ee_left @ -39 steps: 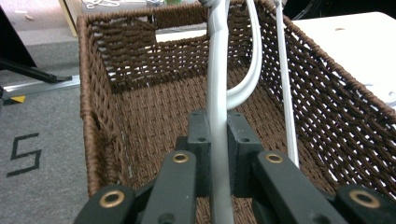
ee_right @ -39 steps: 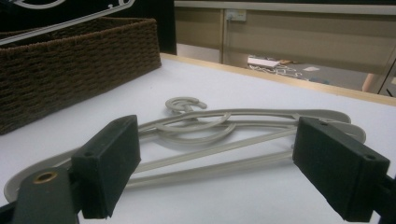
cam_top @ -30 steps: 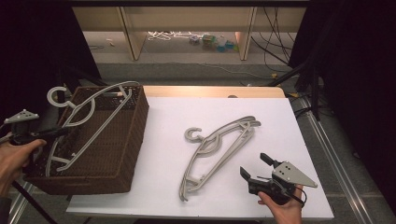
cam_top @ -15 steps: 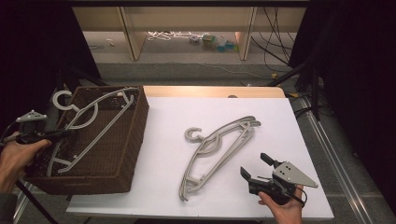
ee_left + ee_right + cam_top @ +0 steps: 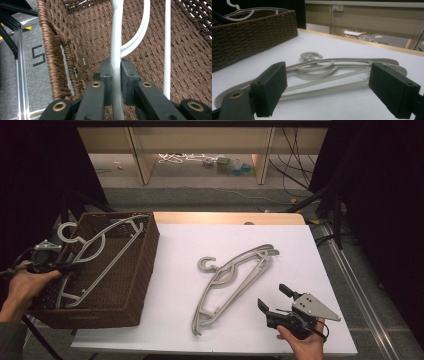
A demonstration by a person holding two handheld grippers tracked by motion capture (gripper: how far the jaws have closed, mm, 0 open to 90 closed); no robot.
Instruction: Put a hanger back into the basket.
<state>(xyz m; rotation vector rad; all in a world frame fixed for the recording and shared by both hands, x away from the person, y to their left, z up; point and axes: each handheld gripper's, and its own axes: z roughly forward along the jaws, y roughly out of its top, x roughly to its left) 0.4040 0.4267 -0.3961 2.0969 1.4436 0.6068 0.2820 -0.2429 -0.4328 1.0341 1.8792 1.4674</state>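
The person is in the step of putting hangers into the brown woven basket (image 5: 135, 285) at the left side of the table. The left gripper (image 5: 70, 267) has its jaws clamped on a thin bar of a white hanger (image 5: 102, 252), and this hanger lies slanted across the basket, its hook (image 5: 67, 231) sticking out past the far left corner and its long side resting on the rim. In the left gripper view the pads (image 5: 106, 80) press on the bar from both sides, with the basket weave just behind. The right gripper (image 5: 274, 301) waits near the front right of the white table (image 5: 320, 270), its jaws wide apart and nothing between them, pointing at the grey hangers (image 5: 235, 280) that lie stacked together in the middle of the table. I think the next move asks the left hand to lower the white hanger fully inside and then let go, because now it sits partly over the edge. After that the right gripper needs to close on one bar of the grey hangers, and to take one alone may be difficult.
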